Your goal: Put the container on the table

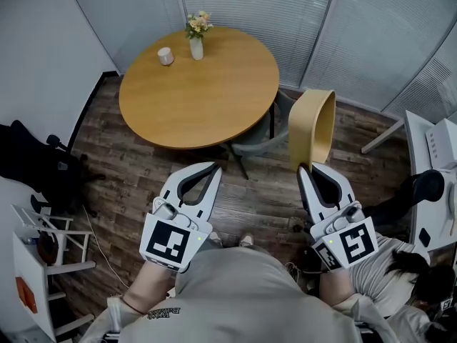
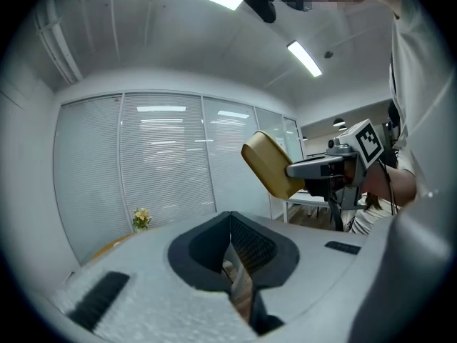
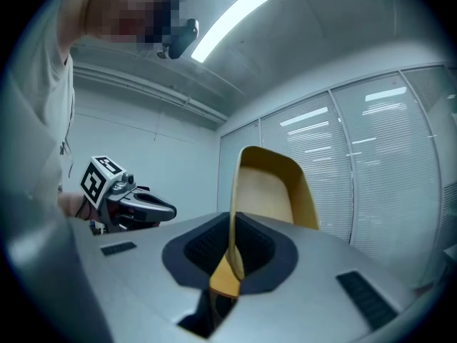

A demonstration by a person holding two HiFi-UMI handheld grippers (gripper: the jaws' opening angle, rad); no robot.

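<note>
Nearest, the right hand-held gripper [image 1: 303, 168] clamps the rim of the tan container [image 1: 314, 127], which stands up from its jaws in the air beside the round bench [image 1: 214, 98], while the left hand-held gripper [image 1: 216, 166] is closed and empty.

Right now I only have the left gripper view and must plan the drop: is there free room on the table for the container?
Observer: Yes. The table is mostly bare; only a cup and a vase stand near its far edge.
Operator: How is the container held?
Observer: The right gripper has its jaws shut on one thin wall.
Operator: Where is it from the table?
Observer: Off the table's near right edge, over the floor, not yet above the top.
</note>
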